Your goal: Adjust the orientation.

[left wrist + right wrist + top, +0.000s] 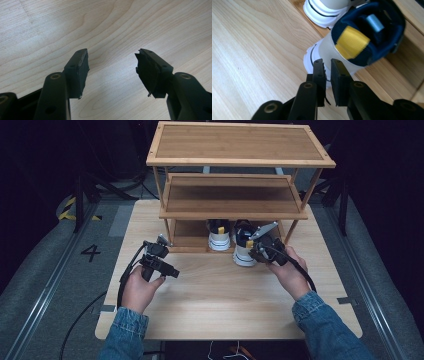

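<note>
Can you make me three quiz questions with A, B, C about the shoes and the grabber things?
1. Where are the shoes?
A. on the top shelf
B. at the bottom of the rack
C. on the floor

2. What colour is the heel loop?
A. red
B. green
C. yellow

3. How are the left gripper fingers?
A. wide apart, empty
B. squeezing a shoe
C. holding a sock

Answers:
1 B: both shoes sit under the lowest shelf board.
2 C: the right gripper view shows a yellow ribbed loop.
3 A: bare table shows between them.
</note>
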Demonstrator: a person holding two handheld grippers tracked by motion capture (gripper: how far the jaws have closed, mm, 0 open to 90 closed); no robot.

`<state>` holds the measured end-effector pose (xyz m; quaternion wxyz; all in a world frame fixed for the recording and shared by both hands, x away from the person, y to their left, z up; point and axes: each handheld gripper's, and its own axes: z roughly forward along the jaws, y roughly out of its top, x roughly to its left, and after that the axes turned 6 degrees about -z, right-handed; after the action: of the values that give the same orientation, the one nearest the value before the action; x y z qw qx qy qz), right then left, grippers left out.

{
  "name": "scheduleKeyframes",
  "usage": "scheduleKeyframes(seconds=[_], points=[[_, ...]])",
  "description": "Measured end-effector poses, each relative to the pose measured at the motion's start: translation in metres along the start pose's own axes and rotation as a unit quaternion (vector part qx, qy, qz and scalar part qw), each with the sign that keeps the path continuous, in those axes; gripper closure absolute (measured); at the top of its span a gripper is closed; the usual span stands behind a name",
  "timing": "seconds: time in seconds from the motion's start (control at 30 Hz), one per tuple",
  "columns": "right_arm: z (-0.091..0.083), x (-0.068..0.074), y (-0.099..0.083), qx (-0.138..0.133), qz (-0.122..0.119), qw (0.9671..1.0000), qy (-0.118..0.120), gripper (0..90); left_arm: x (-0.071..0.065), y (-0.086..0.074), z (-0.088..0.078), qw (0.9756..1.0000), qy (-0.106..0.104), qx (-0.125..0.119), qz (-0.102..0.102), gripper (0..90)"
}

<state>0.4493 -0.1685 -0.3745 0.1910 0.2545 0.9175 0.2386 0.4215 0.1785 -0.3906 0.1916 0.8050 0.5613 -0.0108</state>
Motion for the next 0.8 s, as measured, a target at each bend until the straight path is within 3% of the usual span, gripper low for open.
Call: scheduleKeyframes(seconds=[0.2,0.37,0.63,0.8], points=[[0.017,-0.004,0.0,0.019,0.016,0.9995,-0.02,89.2,0.006,-0.006,-0.005,1.0,0.004,-0.003,-0.008,42.4],[0.02,-0.01,-0.003,-0.003,0.018,0.9998,-0.011,89.6,0.01,-0.014,-0.008,0.9998,0.005,-0.008,-0.02,42.4],[0.033,-0.017,0.002,-0.015,0.0,0.9991,-0.04,89.4,0.015,-0.023,-0.01,0.9995,0.009,-0.006,-0.029,42.3],[0.041,-0.025,0.003,-0.018,0.005,0.9985,-0.051,89.3,0.02,-0.028,-0.012,0.9993,0.012,-0.007,-0.035,42.3]])
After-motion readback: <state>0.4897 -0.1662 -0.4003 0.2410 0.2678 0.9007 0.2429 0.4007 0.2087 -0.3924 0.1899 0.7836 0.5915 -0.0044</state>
